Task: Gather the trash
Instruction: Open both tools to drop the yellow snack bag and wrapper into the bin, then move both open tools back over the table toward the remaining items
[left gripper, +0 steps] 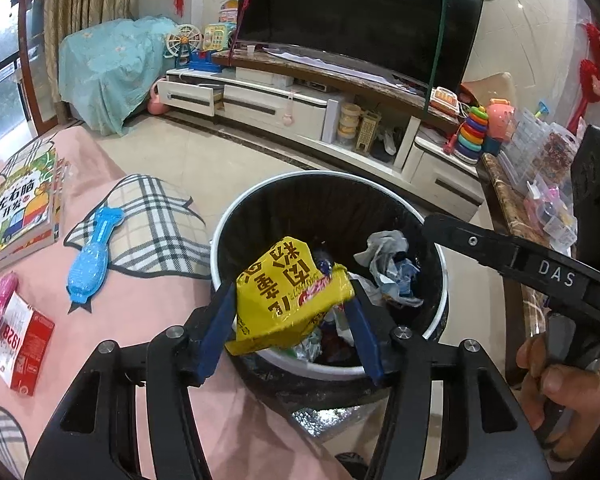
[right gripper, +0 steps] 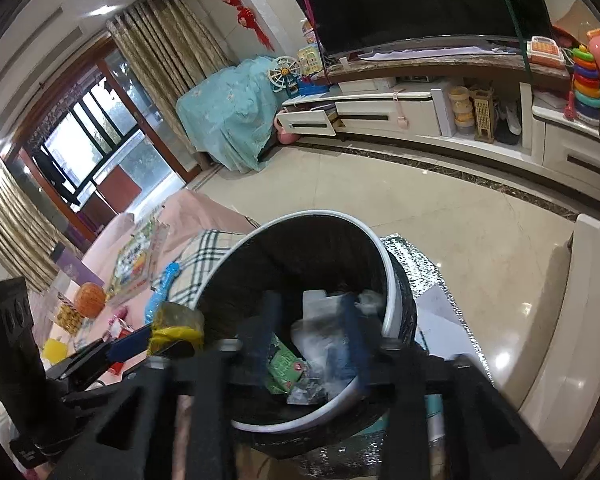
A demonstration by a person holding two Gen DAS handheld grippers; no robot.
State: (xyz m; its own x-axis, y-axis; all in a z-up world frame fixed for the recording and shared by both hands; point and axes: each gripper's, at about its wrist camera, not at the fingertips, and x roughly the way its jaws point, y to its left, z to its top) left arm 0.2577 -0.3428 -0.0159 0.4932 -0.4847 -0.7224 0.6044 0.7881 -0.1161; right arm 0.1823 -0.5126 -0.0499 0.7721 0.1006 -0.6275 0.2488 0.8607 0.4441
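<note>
My left tongs pinch a yellow wrapper over the near rim of the bin. My right tongs hang spread above the bin's trash, gripping nothing.

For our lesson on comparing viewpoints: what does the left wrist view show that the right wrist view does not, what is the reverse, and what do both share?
Only the left wrist view shows the red carton on the pink cloth and the yellow wrapper's printed face between the left gripper's fingers. Only the right wrist view shows the green packet inside the bin and the window. Both show the trash bin, wrapper and blue toy.
</note>
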